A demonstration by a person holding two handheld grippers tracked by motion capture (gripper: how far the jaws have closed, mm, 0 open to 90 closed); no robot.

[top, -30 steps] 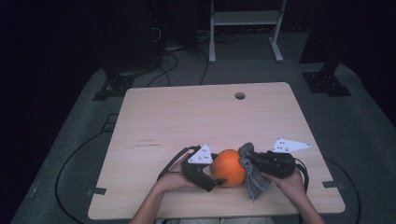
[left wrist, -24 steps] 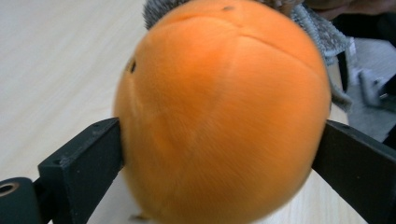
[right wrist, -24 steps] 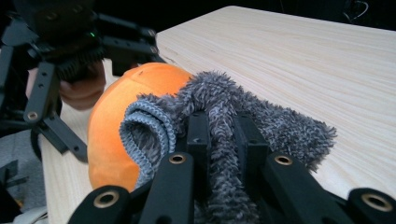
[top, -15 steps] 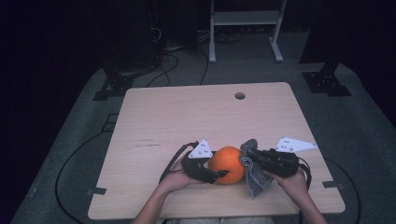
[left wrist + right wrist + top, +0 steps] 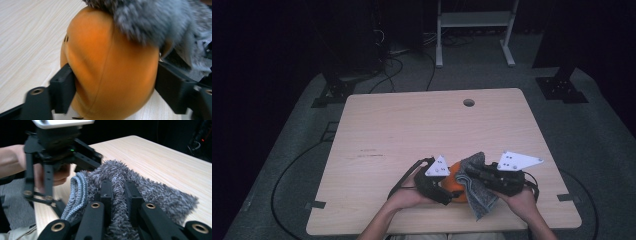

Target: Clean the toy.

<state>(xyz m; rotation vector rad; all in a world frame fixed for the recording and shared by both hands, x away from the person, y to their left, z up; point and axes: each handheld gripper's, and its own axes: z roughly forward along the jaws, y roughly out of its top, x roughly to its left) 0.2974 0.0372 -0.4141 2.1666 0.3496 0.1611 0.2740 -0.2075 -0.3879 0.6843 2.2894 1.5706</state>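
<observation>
While the left gripper (image 5: 443,186) is bracing the orange ball (image 5: 110,72) low in the middle of the high view, near the worktop's (image 5: 412,130) front edge, its jaws are standing on either side of the ball and pressing into its flanks; they have just been opening a little after a squeeze, with the ball between them. In the left gripper view the skin is dimpling under the left jaw, so the ball looks soft and light, with a smooth skin that could slide out of a loose grip; holding it across its widest part, as now, seems the safest place. The right gripper (image 5: 117,195) is pinching a fold of the grey fluffy cloth (image 5: 150,192), its jaws nearly together around the pile. That cloth is limp, light and deep-napped, draping over the ball's top and hanging toward the lower right of the high view; it will likely bunch rather than slip, and a grip on a doubled fold should be giving the firmest wiping pressure.
</observation>
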